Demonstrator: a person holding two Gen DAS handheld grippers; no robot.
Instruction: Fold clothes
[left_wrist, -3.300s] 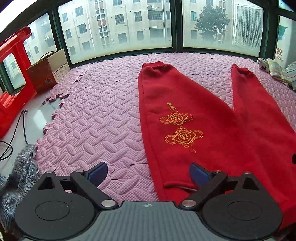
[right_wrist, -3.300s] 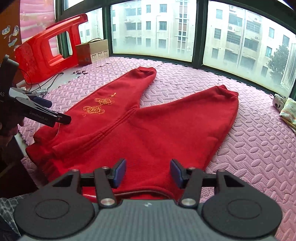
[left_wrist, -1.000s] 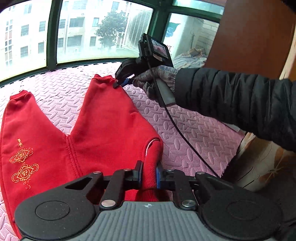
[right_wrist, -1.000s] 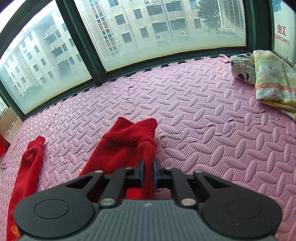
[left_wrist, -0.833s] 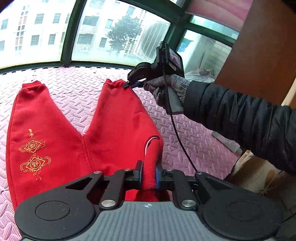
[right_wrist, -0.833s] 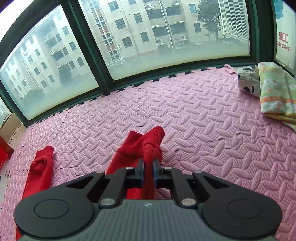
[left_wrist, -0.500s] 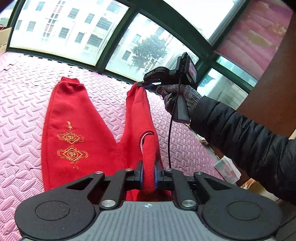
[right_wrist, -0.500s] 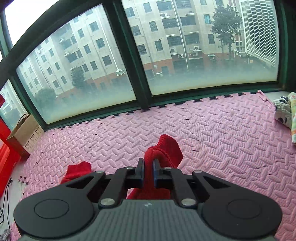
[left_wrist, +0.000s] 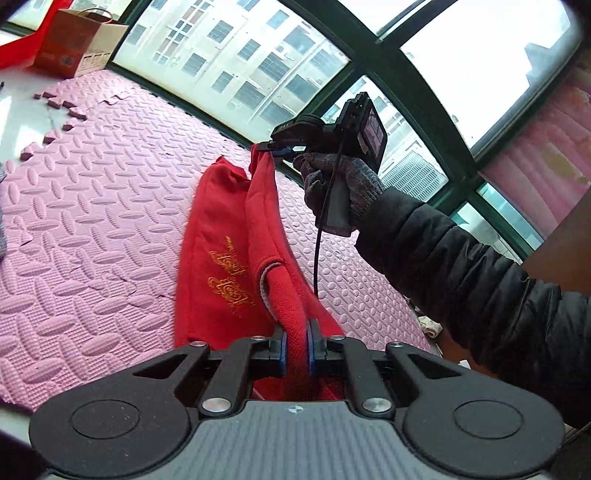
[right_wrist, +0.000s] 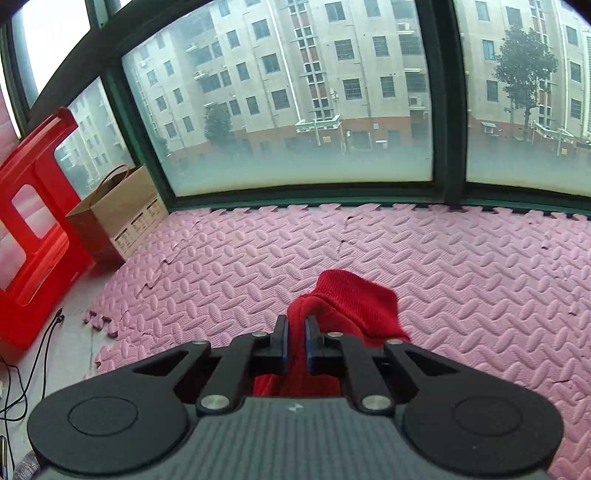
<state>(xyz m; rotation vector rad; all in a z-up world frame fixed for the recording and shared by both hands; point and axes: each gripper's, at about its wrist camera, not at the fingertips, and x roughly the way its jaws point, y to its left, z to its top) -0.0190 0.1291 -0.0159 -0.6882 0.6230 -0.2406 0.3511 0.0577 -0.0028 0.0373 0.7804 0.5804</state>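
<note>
- Jaws of your left gripper (left_wrist: 295, 349) are clamped together on a ribbed red waistband fold of the red trousers (left_wrist: 218, 266), at 6 o'clock in the left wrist view.
- Cloth runs from that grip up toward 12 o'clock, a raised red ridge lifted off the pink foam mat (left_wrist: 92, 221).
- Your right gripper (left_wrist: 282, 147) sits at the far end of that ridge, near 12 o'clock, pinched shut on the cuff of one trouser leg; your gloved hand (left_wrist: 340, 184) and black padded sleeve (left_wrist: 461, 280) come in from 3 o'clock.
- One leg, with gold embroidery (left_wrist: 229, 277), lies flat on the mat just left of the lifted leg, its cuff toward 11 o'clock.
- In the right wrist view, your right gripper (right_wrist: 294, 341) has both blue pads pressed on red fabric, and the ribbed cuff (right_wrist: 354, 299) spills out toward 1 o'clock above the mat (right_wrist: 461, 277).
- Beyond the mat, at 9 to 10 o'clock in that view, a brown paper bag (right_wrist: 122, 210) stands beside a red plastic stool (right_wrist: 37, 221), with black cables (right_wrist: 33, 354) on the bare floor at 8 o'clock.
- Windows (right_wrist: 295, 92) fill the top of that view, from 10 to 2 o'clock.
</note>
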